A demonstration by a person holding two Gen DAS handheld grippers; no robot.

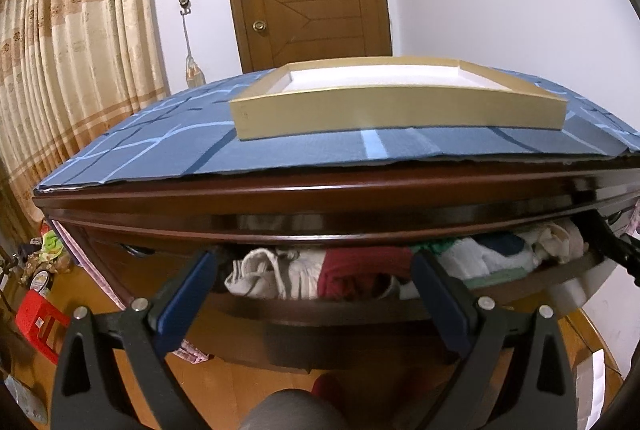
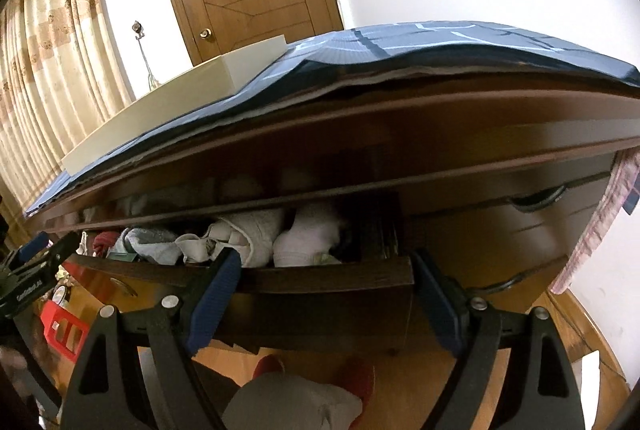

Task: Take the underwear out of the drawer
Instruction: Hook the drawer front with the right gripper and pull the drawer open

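Note:
The dark wooden drawer (image 1: 328,314) stands pulled out and is packed with folded clothes. A white-grey garment (image 1: 260,276), a red one (image 1: 356,270) and a white-and-blue one (image 1: 492,254) lie side by side. My left gripper (image 1: 316,270) is open at the drawer's front, over the red piece, with nothing gripped. In the right wrist view, pale rolled underwear (image 2: 308,240) and a grey-white roll (image 2: 256,230) fill the right end of the drawer (image 2: 328,276). My right gripper (image 2: 324,266) is open just in front of that end, pads touching no cloth. The left gripper (image 2: 36,266) shows at the far left.
A shallow cream tray (image 1: 384,110) rests on a blue checked cloth (image 1: 160,146) on the dresser top, which overhangs the drawer. A shut drawer with a handle (image 2: 536,200) lies to the right, beside a hanging pink cloth (image 2: 600,226). A red stool (image 1: 36,322) stands on the floor. A person's grey knee (image 2: 292,406) is below.

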